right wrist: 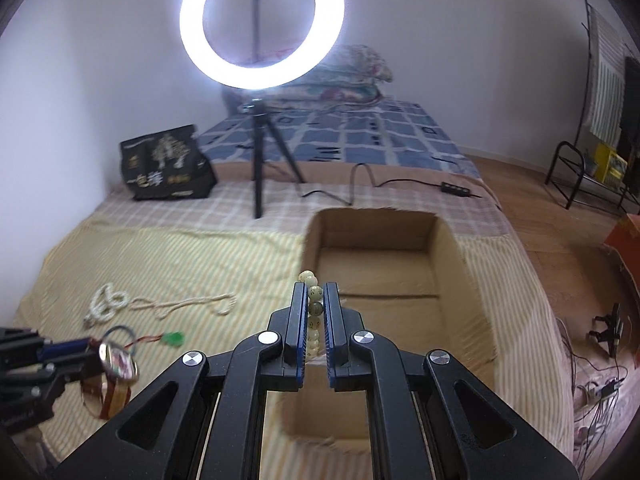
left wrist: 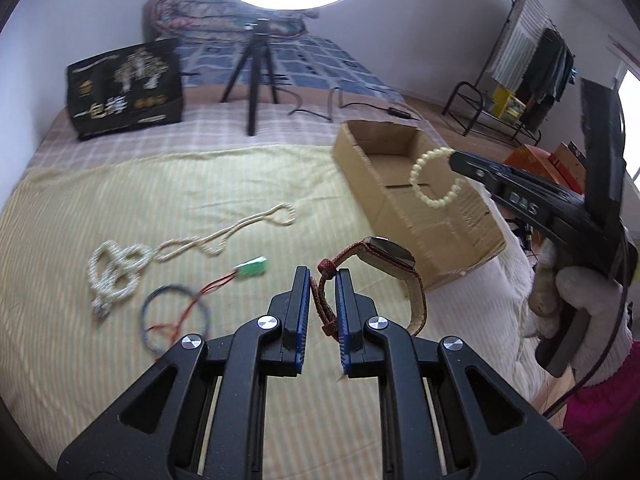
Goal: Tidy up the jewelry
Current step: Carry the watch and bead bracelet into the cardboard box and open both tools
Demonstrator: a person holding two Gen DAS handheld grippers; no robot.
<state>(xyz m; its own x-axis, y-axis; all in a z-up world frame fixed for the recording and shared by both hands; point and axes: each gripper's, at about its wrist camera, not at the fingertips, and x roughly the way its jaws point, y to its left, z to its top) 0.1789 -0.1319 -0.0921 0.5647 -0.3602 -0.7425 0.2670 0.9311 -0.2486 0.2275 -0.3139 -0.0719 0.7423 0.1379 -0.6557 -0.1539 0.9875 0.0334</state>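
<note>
Two grippers in view, both loaded. Left gripper (left wrist: 324, 280) pinched nearly closed on the red woven strap of a watch (left wrist: 390, 254); watch face tilted, far end of the strap dangling to the right, held just short of the cardboard box (left wrist: 400, 216) at its near left corner. Right gripper (right wrist: 316, 300) clamped tight on a cream bead bracelet (right wrist: 313, 308), raised above the near end of the box; from its own camera only a few beads visible between the pads, rest hidden by the fingers. Box open-topped; interior only partly visible. Left of the box, lying on the striped sheet (left wrist: 120, 200): white pearl necklace (left wrist: 116, 272), beige bead strand (left wrist: 228, 236), green pendant on red cord (left wrist: 252, 270), dark ring-shaped bangle (left wrist: 176, 316), blurred. Gloved hand (left wrist: 568, 292) on the right gripper, cut off at frame edge.
</note>
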